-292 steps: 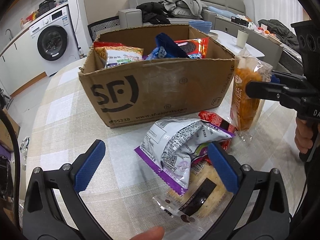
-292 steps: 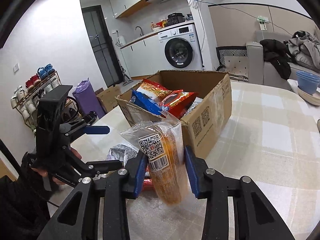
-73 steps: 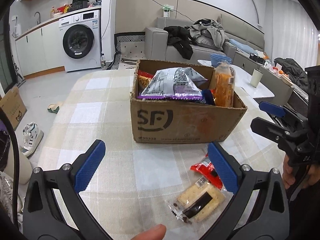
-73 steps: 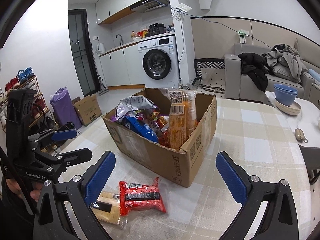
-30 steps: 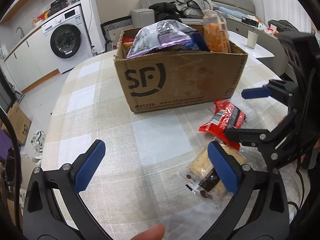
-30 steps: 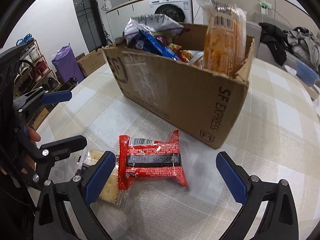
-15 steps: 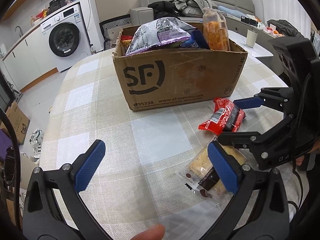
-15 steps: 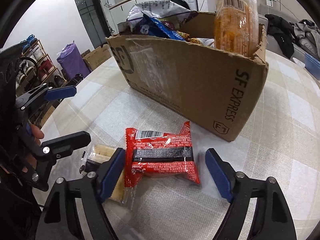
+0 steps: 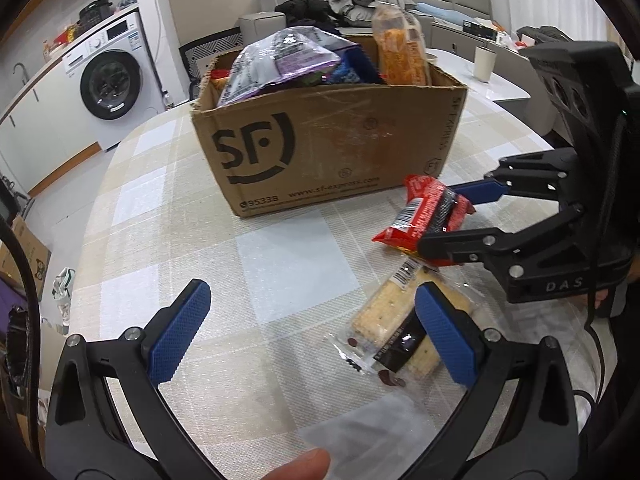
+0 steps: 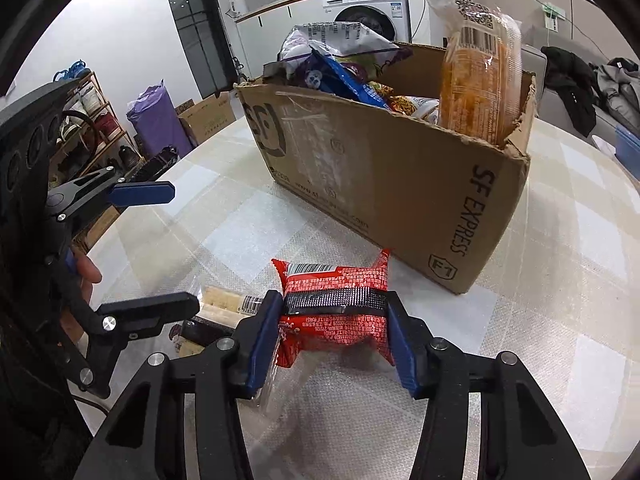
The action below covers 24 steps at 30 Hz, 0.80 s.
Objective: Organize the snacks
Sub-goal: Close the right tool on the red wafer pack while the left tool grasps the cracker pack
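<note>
While the checked tablecloth point(image 9: 280, 256) runs out of both views at the edges, the SF Express cardboard box point(image 9: 332, 148) stands on it in full sight, and everything else is placed against that box. Its contents are only partly readable: a silver-and-purple snack bag point(image 9: 280, 60) lies across the top at the end toward the left wrist camera, a blue packet point(image 10: 344, 80) shows beneath it with most of its body hidden, and a tall clear pack of orange snacks point(image 10: 480, 92) stands upright in the corner nearest the "SF EXPRESS" side. Lower packets in the box are too covered to name.

Just in front of the box, the right gripper point(image 10: 334, 332) is clenched on the red snack packet point(image 10: 336, 308), its blue pads pressing both sides at the black band; whether the packet touches the cloth cannot be told. The left gripper point(image 9: 312, 332) hangs spread wide, farther from the box, grasping nothing. The cracker pack point(image 9: 396, 332) in clear wrap lies flat on the cloth beyond the red packet from the box, partly hidden behind the left gripper's right pad, and in the right wrist view mostly blocked by gripper arms.
</note>
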Motion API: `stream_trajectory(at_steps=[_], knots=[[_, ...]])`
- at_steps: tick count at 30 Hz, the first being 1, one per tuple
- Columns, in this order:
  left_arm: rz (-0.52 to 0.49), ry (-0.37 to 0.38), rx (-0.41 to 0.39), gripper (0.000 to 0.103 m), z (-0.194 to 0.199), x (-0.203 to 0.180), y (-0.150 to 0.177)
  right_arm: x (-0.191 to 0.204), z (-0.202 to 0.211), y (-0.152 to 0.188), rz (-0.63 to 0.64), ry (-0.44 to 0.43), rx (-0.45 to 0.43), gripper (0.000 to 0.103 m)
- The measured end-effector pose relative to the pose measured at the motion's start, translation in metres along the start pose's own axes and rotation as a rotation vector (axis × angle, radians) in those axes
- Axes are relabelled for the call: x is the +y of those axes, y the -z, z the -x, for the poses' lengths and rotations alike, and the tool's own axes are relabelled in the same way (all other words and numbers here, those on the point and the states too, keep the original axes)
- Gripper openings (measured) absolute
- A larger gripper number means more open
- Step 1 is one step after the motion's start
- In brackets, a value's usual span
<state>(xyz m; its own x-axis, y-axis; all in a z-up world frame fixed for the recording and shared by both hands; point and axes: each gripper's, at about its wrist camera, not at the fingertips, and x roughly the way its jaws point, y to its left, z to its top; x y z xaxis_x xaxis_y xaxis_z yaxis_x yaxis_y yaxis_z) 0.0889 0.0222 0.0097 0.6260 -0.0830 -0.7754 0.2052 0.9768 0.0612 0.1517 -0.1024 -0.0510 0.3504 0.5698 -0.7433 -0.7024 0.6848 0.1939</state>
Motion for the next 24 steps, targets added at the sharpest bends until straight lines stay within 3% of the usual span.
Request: stream_trajectory(at_steps=[5,12,17,24], knots=[[-0.045,0.057,0.02,0.102,0.0,-0.01,0.005,-0.009,0.006,0.002,-0.002,0.013,0.011,0.052],[-0.139,0.062,0.062,0.102,-0.012,-0.034,0.013,-0.025,0.011,0.008,-0.009,0.006,0.04,0.052],[-0.186,0.065,0.088,0.102,-0.021,-0.048,0.018,-0.018,0.003,0.011,0.021,0.034,0.069,0.063],[-0.14,0.124,0.103,0.102,-0.031,-0.04,0.02,-0.013,0.0,0.013,0.055,0.069,0.067,0.057]])
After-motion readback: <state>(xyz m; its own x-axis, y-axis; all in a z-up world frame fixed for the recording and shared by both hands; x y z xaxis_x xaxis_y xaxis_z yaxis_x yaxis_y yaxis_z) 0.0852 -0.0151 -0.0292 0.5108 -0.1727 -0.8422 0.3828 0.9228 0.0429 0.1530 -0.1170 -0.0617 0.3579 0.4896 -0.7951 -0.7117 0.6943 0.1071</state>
